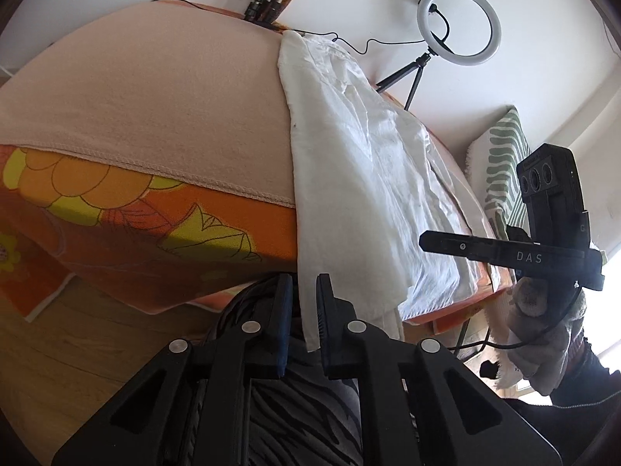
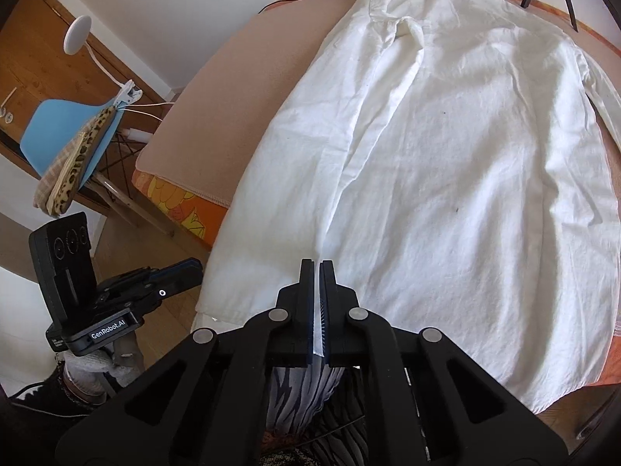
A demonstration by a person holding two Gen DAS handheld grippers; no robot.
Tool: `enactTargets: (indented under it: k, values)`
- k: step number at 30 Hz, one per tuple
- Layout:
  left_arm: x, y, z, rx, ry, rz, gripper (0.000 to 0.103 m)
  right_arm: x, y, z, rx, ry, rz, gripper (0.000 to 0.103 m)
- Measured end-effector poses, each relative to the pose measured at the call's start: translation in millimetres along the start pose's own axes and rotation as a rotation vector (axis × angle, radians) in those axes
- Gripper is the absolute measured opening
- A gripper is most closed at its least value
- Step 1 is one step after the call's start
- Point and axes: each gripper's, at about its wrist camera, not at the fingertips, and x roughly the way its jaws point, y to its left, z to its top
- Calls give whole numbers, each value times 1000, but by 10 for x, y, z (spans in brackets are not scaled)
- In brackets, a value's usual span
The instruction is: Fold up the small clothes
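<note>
Pinching the hem of a white shirt [image 1: 361, 178] that lies on a pink cloth [image 1: 155, 108] over the table, the left gripper [image 1: 304, 299] has its jaws nearly together. From the right wrist, the right gripper [image 2: 319, 291] clamps the shirt's near hem fold, jaws pressed tight on fabric.
</note>
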Motion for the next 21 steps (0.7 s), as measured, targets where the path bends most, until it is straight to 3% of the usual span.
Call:
enactTargets:
  k: [4,11,15,17,21]
  values:
    - [-7,-172,337,99,-47,-9,9,-65,9,-101,-3,-8,61,4]
    - [520,-456,933,272,-42,0,9,-534,-1,-308,90,-155,17,4]
    - [828,-542,819,365,62,-16,9,-835,-66,-502,169,-229,-40,4]
    - [884,-551,669,396,110,-60,9,-970,-87,-563,211,-260,-70,4]
    - [746,-485,583,413,109,-139,13,-1226,-119,-703,291,-323,-133,4]
